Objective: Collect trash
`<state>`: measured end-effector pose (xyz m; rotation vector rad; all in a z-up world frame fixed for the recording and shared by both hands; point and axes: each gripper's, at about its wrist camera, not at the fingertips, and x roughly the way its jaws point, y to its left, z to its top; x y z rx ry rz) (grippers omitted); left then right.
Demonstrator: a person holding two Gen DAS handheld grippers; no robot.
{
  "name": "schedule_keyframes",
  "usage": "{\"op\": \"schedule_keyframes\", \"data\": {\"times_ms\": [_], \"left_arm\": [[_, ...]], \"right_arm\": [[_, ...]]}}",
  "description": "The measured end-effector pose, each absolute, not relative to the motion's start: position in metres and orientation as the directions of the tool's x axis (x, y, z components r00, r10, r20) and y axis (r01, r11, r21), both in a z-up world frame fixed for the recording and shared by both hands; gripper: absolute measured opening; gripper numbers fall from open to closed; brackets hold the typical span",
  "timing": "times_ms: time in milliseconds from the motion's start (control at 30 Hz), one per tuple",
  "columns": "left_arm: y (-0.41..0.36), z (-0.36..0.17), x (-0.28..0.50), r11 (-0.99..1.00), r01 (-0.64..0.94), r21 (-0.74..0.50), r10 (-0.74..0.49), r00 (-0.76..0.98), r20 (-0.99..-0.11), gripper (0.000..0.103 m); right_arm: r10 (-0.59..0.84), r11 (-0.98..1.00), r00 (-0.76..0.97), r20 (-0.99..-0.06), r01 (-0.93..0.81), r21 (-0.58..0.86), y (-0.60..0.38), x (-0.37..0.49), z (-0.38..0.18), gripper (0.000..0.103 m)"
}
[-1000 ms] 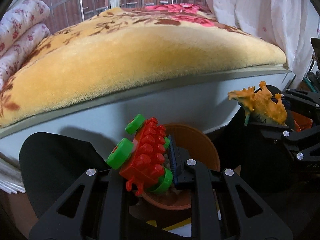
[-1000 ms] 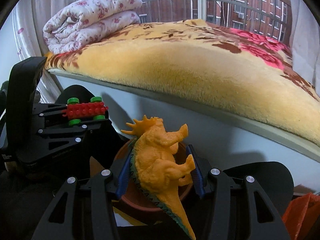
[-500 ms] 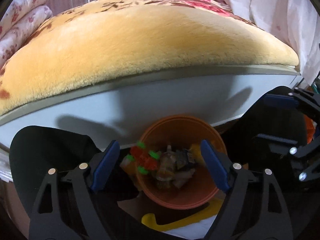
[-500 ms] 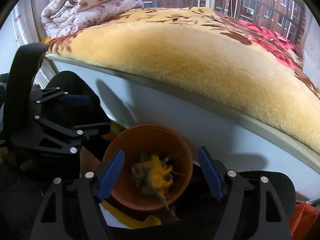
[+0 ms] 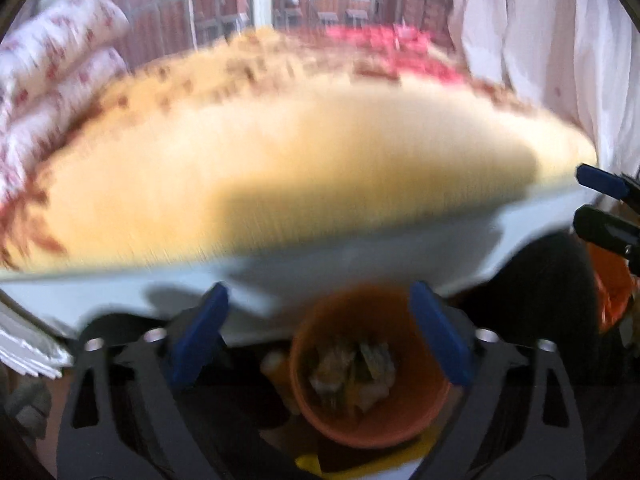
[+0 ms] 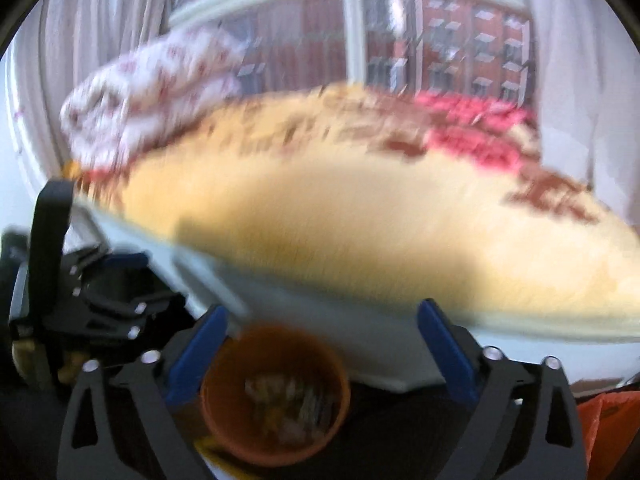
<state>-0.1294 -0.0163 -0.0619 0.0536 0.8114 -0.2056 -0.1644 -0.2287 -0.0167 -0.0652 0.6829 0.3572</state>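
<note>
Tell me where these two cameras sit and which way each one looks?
Left wrist: sits on the left gripper, looks along its open fingers, down at the orange bin beside the bed; the right gripper shows at the right edge.
Right wrist: sits on the right gripper, fingers open, same bin; the left gripper shows at left.
Shared: bin, bed, window.
</note>
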Motion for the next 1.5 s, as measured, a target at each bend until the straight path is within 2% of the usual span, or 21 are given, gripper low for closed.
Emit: {"op": "schedule_keyframes", "data": {"times_ms": [167,233,367,500,600,800,1167,1500], "left_arm": [[-0.005,0.001,-0.089,0.995,0.098,-0.006,-0.082,0.805,-0.588,0.095],[-0.001,0.02,-0.062,0.997,0.075,-0.013,-0.07,0.831,-0.552,0.095],[0.005,0.038,-0.007,1.0,-0.001,-0.022,-0.01,0.858,-0.514,0.095],[0.009,0.034,0.03,0.999,-0.028,-0.044,-0.001,0.838,-0.546,0.095],[0.014,0.024,0.055,0.996,-0.03,-0.083,-0.023,0.82,-0.572,0.095],[0.018,0.001,0.091,0.996,-0.033,-0.085,-0.028,0.783,-0.621,0.095],[0.019,-0.034,0.111,0.995,-0.018,-0.101,-0.054,0.745,-0.664,0.095],[0.015,-0.041,0.112,0.996,-0.009,-0.092,-0.055,0.742,-0.669,0.095]], "right_arm": [[0.122,0.991,0.881,-0.458,-0.129,0.014,-0.237,-0.119,0.039,0.098],[0.052,0.999,0.904,-0.424,-0.046,0.025,-0.239,-0.094,0.05,0.098],[-0.051,0.994,0.907,-0.417,0.086,0.065,-0.242,-0.039,0.053,0.098],[-0.093,0.992,0.891,-0.445,0.121,0.035,-0.231,-0.003,0.042,0.098],[-0.106,0.994,0.884,-0.455,0.113,-0.011,-0.214,0.015,0.031,0.098],[-0.113,0.992,0.868,-0.483,0.077,-0.095,-0.187,0.044,0.007,0.098],[-0.112,0.993,0.828,-0.55,0.074,-0.09,-0.179,0.071,-0.022,0.098],[-0.109,0.994,0.826,-0.553,0.075,-0.085,-0.18,0.07,-0.025,0.098]]}}
